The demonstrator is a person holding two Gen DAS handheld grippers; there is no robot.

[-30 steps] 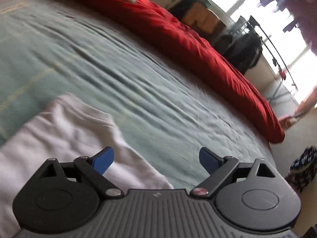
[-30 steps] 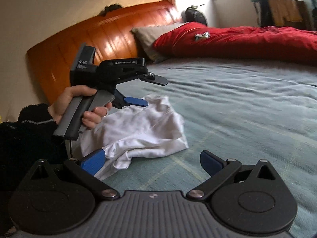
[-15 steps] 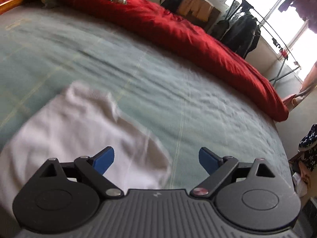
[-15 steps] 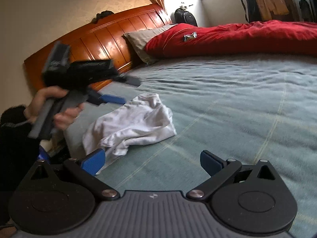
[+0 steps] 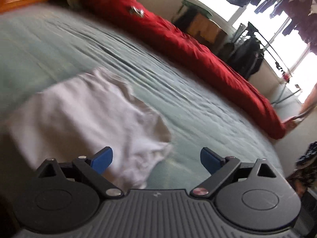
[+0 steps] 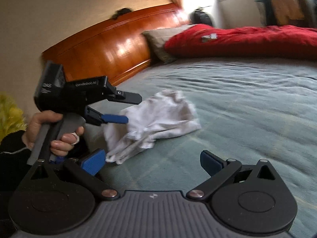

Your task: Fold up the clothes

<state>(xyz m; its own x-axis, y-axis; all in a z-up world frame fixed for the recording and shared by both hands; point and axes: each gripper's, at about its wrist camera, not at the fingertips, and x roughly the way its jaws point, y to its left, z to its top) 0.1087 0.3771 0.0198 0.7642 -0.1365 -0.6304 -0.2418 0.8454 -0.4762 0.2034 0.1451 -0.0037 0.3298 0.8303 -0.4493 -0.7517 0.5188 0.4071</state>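
- Near the bed's [image 6: 247, 107] headboard-side edge lay the crumpled white garment [image 6: 158, 117], bunched on the grey-green sheet, unfolded.
- Over the last second the left gripper [image 6: 126, 109] had swung about in the person's hand [image 6: 53, 132]: blurred and tilted half a second before, it was level again beside the garment, fingers pointing at the nearer bunched edge.
- Its jaws were spread wide and held nothing; in the left wrist view the left gripper [image 5: 156, 158] hovered over the garment's [image 5: 85, 119] near corner, one blue pad [image 5: 102, 157] above cloth, the other above bare sheet.
- The right gripper [image 6: 152, 162] was also wide apart and empty, low over the sheet, just short of the garment's trailing end.
- Neither touched cloth, as far as the blur allowed one to tell.
- Judged from that, the fold had not begun; the change read as lining up for a first grasp of an edge or corner, likely to spread the garment flat.
- No basket, box or other container for clothes showed in either view.
- A red duvet [image 6: 247, 39] ran along the bed's far edge, well apart from the garment, with a pillow [image 6: 158, 41] at the headboard [image 6: 103, 49].
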